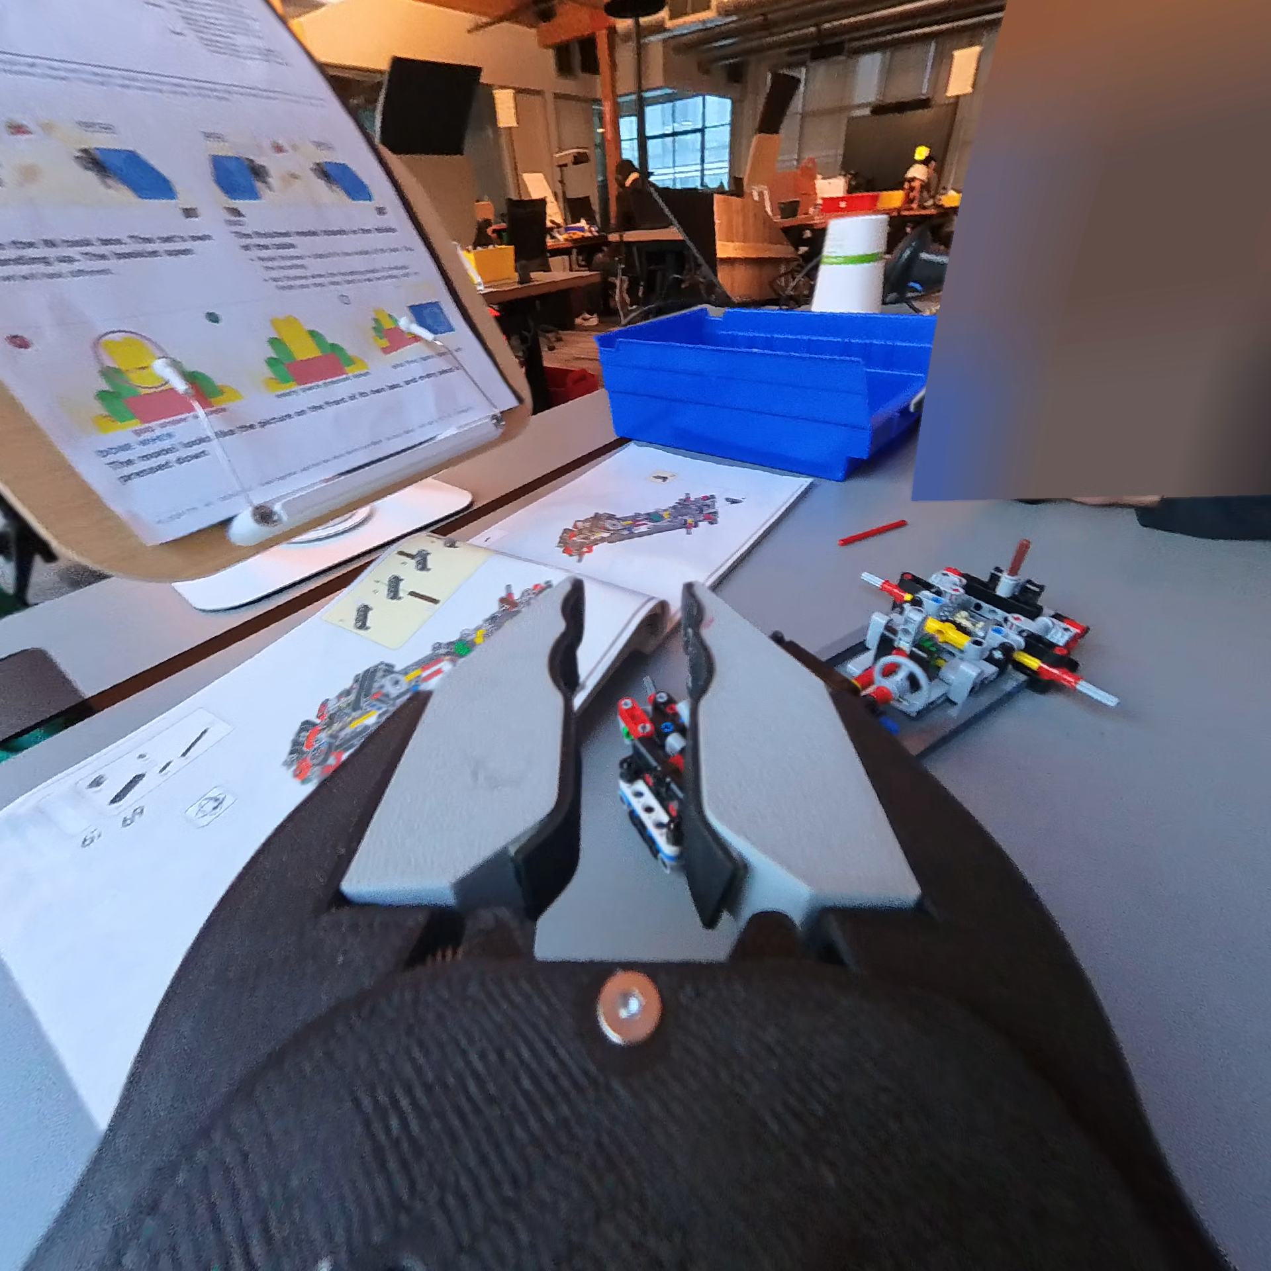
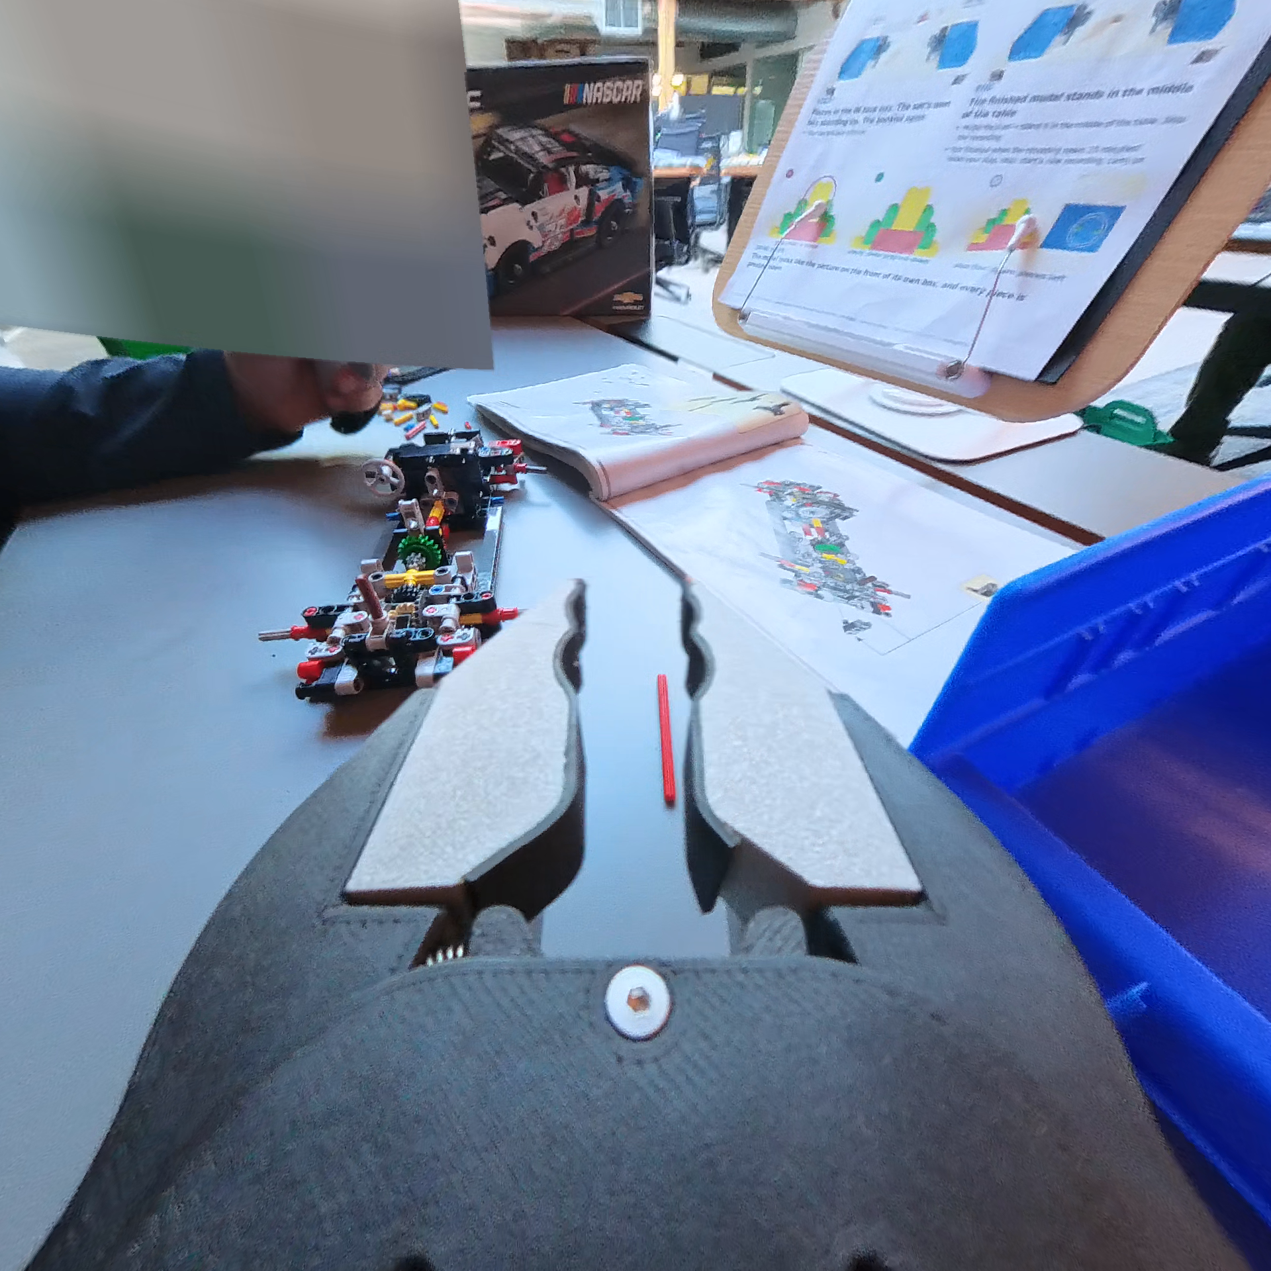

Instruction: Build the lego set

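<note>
In the left wrist view my left gripper (image 1: 629,591) is open low over the grey table (image 1: 1031,894). A small black, red and white brick sub-assembly (image 1: 653,777) lies on the table between its fingers, close to the right finger (image 1: 756,756) and clear of the left pad. In the right wrist view my right gripper (image 2: 633,591) is open. A thin red axle rod (image 2: 665,739) lies flat on the table (image 2: 137,688) between its fingers, near the right pad and not gripped. The rod also shows in the left wrist view (image 1: 872,533). A partly built brick chassis (image 1: 963,646) (image 2: 406,584) sits nearby.
An open instruction booklet (image 1: 653,509) (image 2: 688,426) lies beside a document stand (image 1: 206,275) (image 2: 963,172). A blue bin (image 1: 756,392) (image 2: 1114,688) stands at the right. A set box (image 2: 560,186), loose pieces (image 2: 413,409) and a person's sleeve (image 2: 103,419) are at the far left. The tips of one gripper are about 30 centimetres away from the tips of the other.
</note>
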Demonstrator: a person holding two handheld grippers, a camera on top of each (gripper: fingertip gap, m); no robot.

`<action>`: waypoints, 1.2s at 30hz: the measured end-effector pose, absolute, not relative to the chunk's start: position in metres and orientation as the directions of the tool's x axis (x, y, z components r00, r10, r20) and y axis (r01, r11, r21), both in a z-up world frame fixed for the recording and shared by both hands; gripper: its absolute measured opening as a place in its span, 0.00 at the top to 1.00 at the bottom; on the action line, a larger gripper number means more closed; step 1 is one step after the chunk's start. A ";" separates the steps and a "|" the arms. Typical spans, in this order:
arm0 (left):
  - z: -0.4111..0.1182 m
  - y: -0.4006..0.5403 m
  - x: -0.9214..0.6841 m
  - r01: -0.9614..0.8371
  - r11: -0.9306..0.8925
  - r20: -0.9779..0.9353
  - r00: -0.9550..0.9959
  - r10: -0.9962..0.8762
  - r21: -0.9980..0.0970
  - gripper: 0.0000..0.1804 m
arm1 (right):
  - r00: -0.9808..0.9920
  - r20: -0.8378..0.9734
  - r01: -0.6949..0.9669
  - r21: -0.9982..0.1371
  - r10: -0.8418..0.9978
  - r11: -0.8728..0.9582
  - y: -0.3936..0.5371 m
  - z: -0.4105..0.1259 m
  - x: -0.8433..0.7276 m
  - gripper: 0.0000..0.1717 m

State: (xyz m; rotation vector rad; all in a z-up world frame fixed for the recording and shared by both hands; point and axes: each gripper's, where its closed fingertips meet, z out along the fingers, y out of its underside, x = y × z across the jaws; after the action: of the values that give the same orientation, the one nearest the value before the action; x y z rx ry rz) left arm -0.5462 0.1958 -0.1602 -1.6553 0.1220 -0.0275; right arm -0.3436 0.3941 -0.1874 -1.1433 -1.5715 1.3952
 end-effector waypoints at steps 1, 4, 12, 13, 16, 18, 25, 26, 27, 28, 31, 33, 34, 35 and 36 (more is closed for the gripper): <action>-0.160 0.194 -0.551 -0.044 -0.087 -0.036 0.996 -0.084 -0.995 0.85 | -0.341 -0.034 0.155 -0.988 0.940 0.021 0.393 -0.189 -0.344 0.84; -0.169 0.191 -0.564 0.039 -0.159 0.048 0.997 -0.056 -0.987 0.82 | -0.351 -0.008 0.175 -0.983 0.936 0.057 0.387 -0.193 -0.346 0.80; -0.193 0.172 -0.563 0.129 -0.450 0.179 0.981 -0.070 -0.884 0.79 | -0.456 -0.039 0.269 -0.958 0.889 0.096 0.344 -0.207 -0.337 0.81; -0.194 0.167 -0.566 0.132 -0.481 0.181 0.982 -0.057 -0.867 0.79 | -0.463 -0.047 0.285 -0.954 0.885 0.098 0.339 -0.210 -0.335 0.80; -0.188 0.147 -0.578 0.130 -0.540 0.161 0.987 -0.011 -0.832 0.77 | -0.484 -0.060 0.315 -0.943 0.873 0.110 0.324 -0.214 -0.333 0.79; -0.176 0.134 -0.583 0.163 -0.540 0.189 0.982 0.006 -0.826 0.76 | -0.500 -0.058 0.332 -0.934 0.864 0.130 0.315 -0.218 -0.333 0.79; -0.192 0.139 -0.560 0.234 -0.594 0.310 0.951 -0.026 -0.770 0.71 | -0.565 -0.039 0.447 -0.854 0.824 0.266 0.290 -0.246 -0.332 0.78; -0.198 0.145 -0.555 0.234 -0.605 0.317 0.948 -0.033 -0.761 0.71 | -0.570 -0.029 0.458 -0.841 0.821 0.288 0.288 -0.250 -0.332 0.77; -0.205 0.152 -0.550 0.229 -0.620 0.324 0.945 -0.042 -0.750 0.71 | -0.571 -0.013 0.463 -0.831 0.821 0.309 0.286 -0.253 -0.332 0.76; -0.213 0.158 -0.546 0.225 -0.636 0.328 0.943 -0.047 -0.738 0.71 | -0.569 0.006 0.465 -0.823 0.822 0.327 0.285 -0.255 -0.333 0.75; -0.235 0.172 -0.536 0.221 -0.680 0.338 0.940 -0.042 -0.700 0.70 | -0.559 0.054 0.452 -0.817 0.827 0.359 0.283 -0.256 -0.334 0.74; -0.246 0.177 -0.531 0.208 -0.706 0.331 0.943 -0.039 -0.677 0.70 | -0.545 0.080 0.447 -0.814 0.834 0.370 0.283 -0.257 -0.336 0.73; -0.250 0.179 -0.527 0.199 -0.717 0.329 0.943 -0.045 -0.668 0.70 | -0.538 0.090 0.447 -0.812 0.838 0.374 0.283 -0.257 -0.337 0.73; -0.254 0.180 -0.523 0.193 -0.727 0.330 0.943 -0.049 -0.660 0.71 | -0.533 0.096 0.447 -0.811 0.840 0.377 0.283 -0.257 -0.337 0.73; -0.256 0.181 -0.521 0.189 -0.732 0.324 0.945 -0.047 -0.655 0.70 | -0.534 0.098 0.447 -0.811 0.840 0.378 0.283 -0.257 -0.337 0.73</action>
State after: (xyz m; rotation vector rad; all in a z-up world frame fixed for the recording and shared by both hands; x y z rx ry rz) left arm -0.5213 0.1809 -0.2559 -2.3578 -0.0997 -0.4156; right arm -0.3372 0.2832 -0.2571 -1.1053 -2.1385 1.0308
